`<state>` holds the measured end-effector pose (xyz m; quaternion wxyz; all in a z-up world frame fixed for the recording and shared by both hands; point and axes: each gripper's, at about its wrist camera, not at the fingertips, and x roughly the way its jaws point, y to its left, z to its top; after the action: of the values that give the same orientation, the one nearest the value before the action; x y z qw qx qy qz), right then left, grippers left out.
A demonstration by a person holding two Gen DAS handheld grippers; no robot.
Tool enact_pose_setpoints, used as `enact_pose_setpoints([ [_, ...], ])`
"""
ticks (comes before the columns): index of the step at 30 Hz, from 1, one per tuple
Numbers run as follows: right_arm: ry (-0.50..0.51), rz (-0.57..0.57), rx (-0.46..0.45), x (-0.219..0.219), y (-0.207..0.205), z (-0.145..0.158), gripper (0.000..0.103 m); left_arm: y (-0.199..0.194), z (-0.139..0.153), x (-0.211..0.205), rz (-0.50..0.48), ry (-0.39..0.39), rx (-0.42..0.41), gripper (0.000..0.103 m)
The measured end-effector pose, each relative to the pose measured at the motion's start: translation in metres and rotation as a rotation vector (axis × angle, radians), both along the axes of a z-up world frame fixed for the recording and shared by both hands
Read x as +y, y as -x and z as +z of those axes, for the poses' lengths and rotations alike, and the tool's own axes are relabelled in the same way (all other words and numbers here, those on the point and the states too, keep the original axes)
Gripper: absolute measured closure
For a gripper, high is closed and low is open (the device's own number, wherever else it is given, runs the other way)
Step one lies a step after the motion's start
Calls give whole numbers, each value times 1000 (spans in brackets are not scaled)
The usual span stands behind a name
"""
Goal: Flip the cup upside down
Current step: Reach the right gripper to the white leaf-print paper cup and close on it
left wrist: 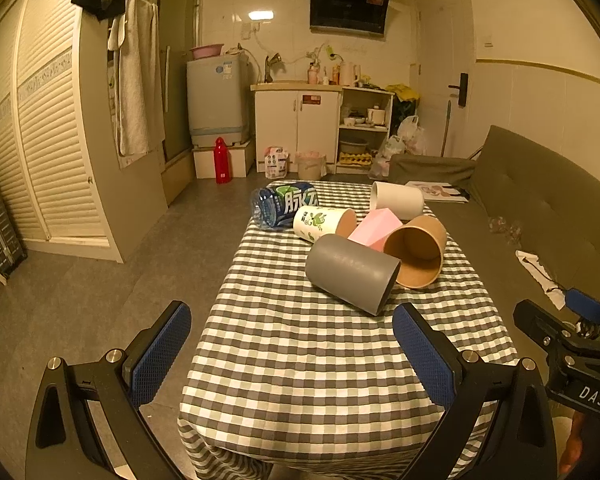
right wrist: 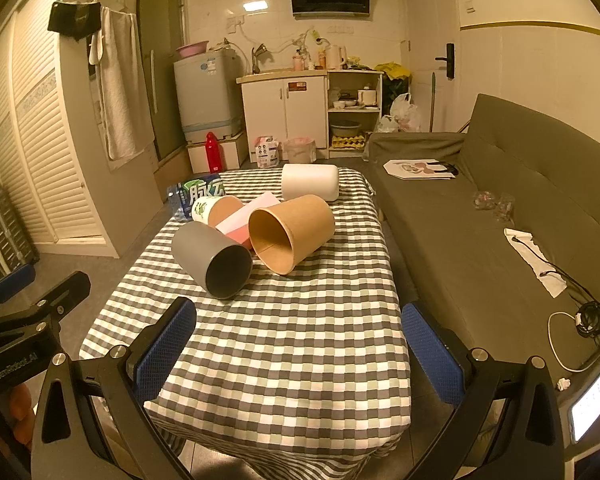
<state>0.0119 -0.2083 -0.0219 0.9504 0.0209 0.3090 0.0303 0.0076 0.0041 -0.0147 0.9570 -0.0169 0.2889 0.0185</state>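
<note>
So nothing is flipped yet: our left gripper [left wrist: 292,344] and right gripper [right wrist: 299,342] hang released, well short of the grey cup [right wrist: 213,258], which lies sideways on the worktop [right wrist: 284,344] at 11 o'clock from the right gripper.

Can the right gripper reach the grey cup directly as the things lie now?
Probably yes. The right gripper is open, and only bare checked tablecloth lies between it and the grey cup, which lies on its side, nearest of the cups, mouth toward the gripper.
</note>
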Motion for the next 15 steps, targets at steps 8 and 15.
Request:
enact_pose_setpoints([
  [8, -2, 40, 32, 6, -24, -2, 0, -30, -3, 15, 29, 13, 39, 0],
  [15, 27, 140, 74, 25, -93, 11, 0, -81, -11, 45, 90, -3, 87, 0],
])
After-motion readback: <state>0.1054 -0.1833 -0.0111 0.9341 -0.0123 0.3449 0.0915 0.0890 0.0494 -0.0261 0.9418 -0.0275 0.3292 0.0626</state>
